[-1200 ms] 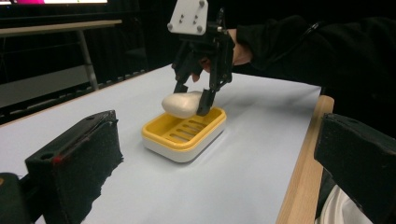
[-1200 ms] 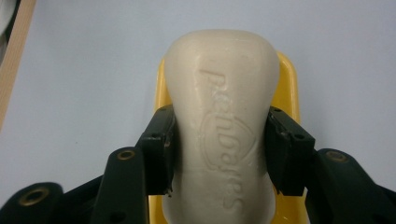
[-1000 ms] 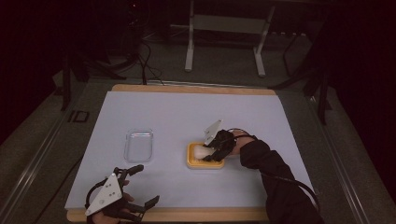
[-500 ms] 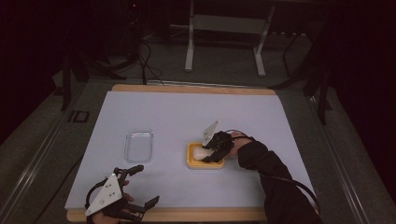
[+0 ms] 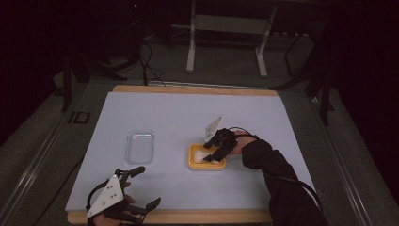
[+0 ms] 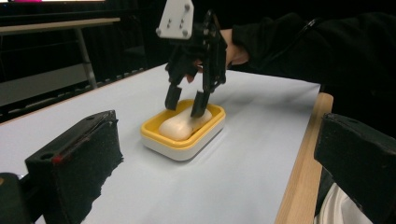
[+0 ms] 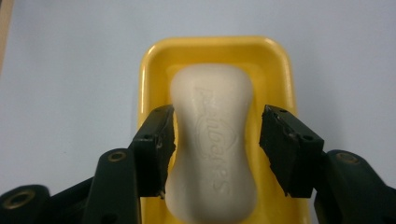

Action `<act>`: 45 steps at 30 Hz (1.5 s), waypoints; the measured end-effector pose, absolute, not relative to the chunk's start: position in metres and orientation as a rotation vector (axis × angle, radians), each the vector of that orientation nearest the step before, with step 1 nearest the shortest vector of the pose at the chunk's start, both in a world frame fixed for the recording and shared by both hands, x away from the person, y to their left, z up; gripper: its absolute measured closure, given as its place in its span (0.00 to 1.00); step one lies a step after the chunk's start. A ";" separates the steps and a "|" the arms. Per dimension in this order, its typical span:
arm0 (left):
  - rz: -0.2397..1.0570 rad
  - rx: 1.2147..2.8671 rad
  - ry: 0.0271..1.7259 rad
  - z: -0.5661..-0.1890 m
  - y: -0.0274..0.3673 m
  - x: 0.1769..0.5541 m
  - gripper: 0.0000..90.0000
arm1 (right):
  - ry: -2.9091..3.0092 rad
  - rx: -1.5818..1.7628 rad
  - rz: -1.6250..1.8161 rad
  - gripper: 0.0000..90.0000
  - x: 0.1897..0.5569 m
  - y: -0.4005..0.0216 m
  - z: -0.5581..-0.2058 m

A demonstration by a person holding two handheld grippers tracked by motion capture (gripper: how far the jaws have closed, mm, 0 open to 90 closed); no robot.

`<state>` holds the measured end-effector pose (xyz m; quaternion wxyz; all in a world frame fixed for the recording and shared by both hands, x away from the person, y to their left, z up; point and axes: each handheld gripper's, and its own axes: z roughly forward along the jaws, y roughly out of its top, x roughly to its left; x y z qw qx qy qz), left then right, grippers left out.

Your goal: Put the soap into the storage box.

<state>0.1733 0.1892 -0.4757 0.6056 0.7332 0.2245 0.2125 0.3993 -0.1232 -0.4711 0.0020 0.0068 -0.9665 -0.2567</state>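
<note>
White, waisted soap bar (image 7: 212, 140) lies in yellow plastic dish (image 7: 154, 60); right gripper (image 7: 215, 140) has just been opening, straddling it; left gripper (image 6: 215, 163) spread at the near edge.

A white bar of soap (image 7: 213, 140) lies flat in a yellow soap dish (image 7: 152, 60), its long axis along the dish's length. The bar is waisted, narrower at the middle with rounded ends, and raised lettering runs along its top face. It sits near the centre of the dish, with yellow floor showing round it. The dish is a shallow rounded rectangle with a yellow rim over a white base (image 6: 175, 151), standing level; a clear plastic lid (image 5: 139, 146) lies apart to its left
</note>
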 end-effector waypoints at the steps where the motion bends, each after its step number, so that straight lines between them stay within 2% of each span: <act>1: 0.492 1.696 0.519 -0.476 0.189 0.173 0.01 | -3.035 0.011 -0.812 0.49 0.399 -0.124 -0.468; 14: 0.489 1.699 0.522 -0.476 0.189 0.174 0.01 | -3.107 -0.199 -0.783 0.36 0.396 -0.126 -0.451; 19: 0.489 1.699 0.522 -0.476 0.189 0.174 0.01 | -3.116 -0.332 -0.746 0.23 0.398 -0.128 -0.447; 23: 0.490 1.700 0.523 -0.476 0.189 0.174 0.01 | -3.117 -0.426 -0.745 0.21 0.400 -0.132 -0.446; 25: 0.489 1.699 0.524 -0.476 0.189 0.174 0.01 | -3.103 -0.457 -0.737 0.14 0.401 -0.134 -0.445; 45: 0.491 1.701 0.528 -0.476 0.189 0.174 0.01 | -3.159 -0.821 -0.876 0.14 0.376 -0.173 -0.441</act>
